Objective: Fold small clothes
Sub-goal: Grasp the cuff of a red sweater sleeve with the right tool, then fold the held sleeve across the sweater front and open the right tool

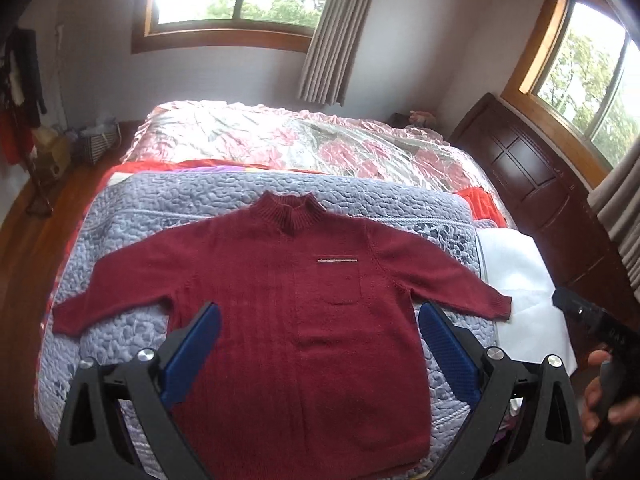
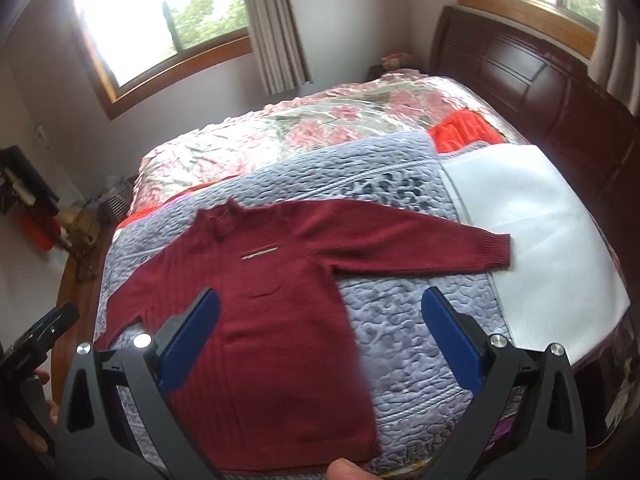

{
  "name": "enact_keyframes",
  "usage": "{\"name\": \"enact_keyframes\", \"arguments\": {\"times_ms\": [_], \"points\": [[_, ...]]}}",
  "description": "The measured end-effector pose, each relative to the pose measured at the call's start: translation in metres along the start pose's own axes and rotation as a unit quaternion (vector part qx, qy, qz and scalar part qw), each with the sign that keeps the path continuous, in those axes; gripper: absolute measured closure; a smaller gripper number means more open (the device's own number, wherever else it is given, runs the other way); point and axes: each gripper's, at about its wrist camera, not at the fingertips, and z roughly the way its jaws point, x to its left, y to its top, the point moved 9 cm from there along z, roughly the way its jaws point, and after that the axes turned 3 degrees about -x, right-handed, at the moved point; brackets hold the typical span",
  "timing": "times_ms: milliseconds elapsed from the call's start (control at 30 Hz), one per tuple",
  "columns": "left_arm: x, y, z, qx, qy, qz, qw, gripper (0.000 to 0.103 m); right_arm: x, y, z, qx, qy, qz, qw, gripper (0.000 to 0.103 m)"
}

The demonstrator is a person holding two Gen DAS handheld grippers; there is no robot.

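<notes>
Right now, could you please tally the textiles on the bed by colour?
Dark red: 1, the sweater
Lavender: 1, the quilt
Pink floral: 1, the cover
White: 1, the sheet
Orange: 1, a cloth
Total: 5

Dark red knit sweater (image 1: 288, 312) flat, face-up, sleeves spread, on lilac quilt (image 1: 160, 208).

We see a matt ribbed-knit red sweater (image 1: 280, 320) on a bumpy quilted lilac cover (image 1: 120, 328), a glossy floral bedspread (image 1: 280, 140), and a polished dark wood headboard (image 1: 532, 176).
</notes>
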Motion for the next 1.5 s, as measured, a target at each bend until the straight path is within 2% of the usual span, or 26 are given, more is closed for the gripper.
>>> {"name": "enact_keyframes", "arguments": {"times_ms": [67,133,167,200,333,400,533,567,667,900,1033,1067,1133,1200,1300,1367,1500], "points": [[-0.014,-0.004,0.030,0.044,-0.013,-0.006,0.9989,0.004,-0.056,0.002,0.021,0.009,-0.001,0.076,0.997,0.004],[-0.028,-0.005,0.056,0.082,-0.046,-0.036,0.9949,0.004,-0.115,-0.003,0.045,0.016,0.019,0.179,0.984,0.025],[-0.034,-0.006,0.068,0.090,-0.046,-0.042,0.9940,0.004,-0.141,-0.010,0.060,0.031,0.033,0.223,0.974,0.049],[-0.042,-0.005,0.077,0.093,-0.045,-0.036,0.9940,0.004,-0.167,-0.018,0.078,0.045,0.043,0.264,0.962,0.061],[-0.086,0.003,0.102,0.079,-0.055,0.014,0.9952,0.004,-0.257,-0.049,0.138,0.055,0.057,0.401,0.913,0.056],[-0.103,0.007,0.116,0.077,-0.056,0.030,0.9950,0.004,-0.289,-0.058,0.170,0.047,0.090,0.461,0.882,0.056],[-0.119,0.007,0.153,0.109,-0.041,0.029,0.9928,0.004,-0.337,-0.069,0.227,0.017,0.117,0.548,0.828,0.056],[-0.120,0.006,0.162,0.118,-0.038,0.029,0.9919,0.004,-0.345,-0.071,0.239,0.014,0.116,0.562,0.819,0.055],[-0.119,0.001,0.184,0.139,-0.030,0.022,0.9896,0.004,-0.365,-0.075,0.269,0.005,0.093,0.585,0.806,0.052],[-0.110,-0.003,0.213,0.154,-0.021,0.014,0.9877,0.004,-0.383,-0.078,0.305,0.000,0.062,0.594,0.802,0.052],[-0.104,-0.012,0.220,0.163,-0.018,0.007,0.9864,0.004,-0.381,-0.072,0.313,-0.010,0.058,0.587,0.807,0.051],[-0.102,-0.015,0.222,0.168,-0.016,0.007,0.9857,0.004,-0.380,-0.070,0.314,-0.012,0.055,0.583,0.811,0.051],[-0.099,-0.021,0.223,0.173,-0.015,0.005,0.9849,0.004,-0.381,-0.067,0.317,-0.014,0.049,0.574,0.817,0.059],[-0.096,-0.026,0.224,0.177,-0.015,0.005,0.9842,0.004,-0.379,-0.063,0.322,-0.013,0.047,0.564,0.825,0.083],[-0.091,-0.031,0.224,0.179,-0.023,0.002,0.9835,0.004,-0.374,-0.055,0.323,-0.016,0.042,0.549,0.835,0.087],[-0.086,-0.032,0.222,0.179,-0.040,-0.020,0.9828,0.004,-0.368,-0.046,0.317,-0.019,0.041,0.532,0.846,0.088],[-0.069,-0.031,0.218,0.178,-0.041,-0.046,0.9821,0.004,-0.343,-0.014,0.294,-0.032,0.037,0.466,0.884,0.089]]}}
